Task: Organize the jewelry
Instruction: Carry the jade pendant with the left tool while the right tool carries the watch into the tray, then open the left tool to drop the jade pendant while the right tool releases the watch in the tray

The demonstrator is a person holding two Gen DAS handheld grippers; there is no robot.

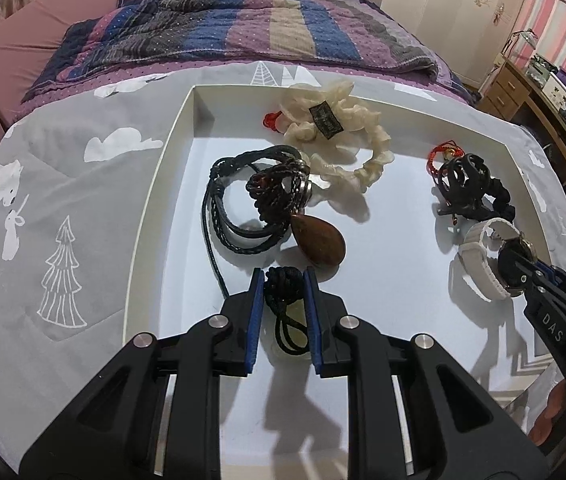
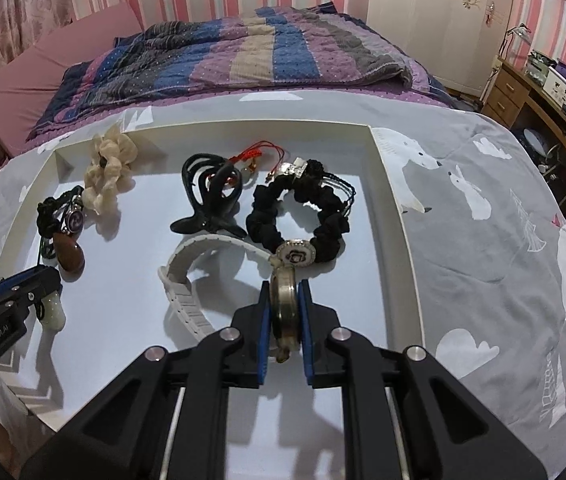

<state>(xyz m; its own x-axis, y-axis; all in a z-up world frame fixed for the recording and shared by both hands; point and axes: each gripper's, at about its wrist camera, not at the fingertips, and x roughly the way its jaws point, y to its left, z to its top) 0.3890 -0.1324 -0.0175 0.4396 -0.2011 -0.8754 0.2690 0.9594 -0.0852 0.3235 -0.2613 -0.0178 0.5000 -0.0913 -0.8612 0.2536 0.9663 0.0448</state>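
Black right hand-held gripper clamps watch level

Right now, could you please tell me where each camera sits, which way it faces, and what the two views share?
Left wrist: rides the left tool, facing forward over the white shallow tray toward the bed; its blue-padded fingers straddle a black cord with a pale green pendant; the right tool shows at the right edge.
Right wrist: rides the right tool, same heading, shut on the white-strapped metal watch; the left tool shows at the left edge.
Shared: tray, watch, brown teardrop pendant, cream scrunchie, black hair claw.
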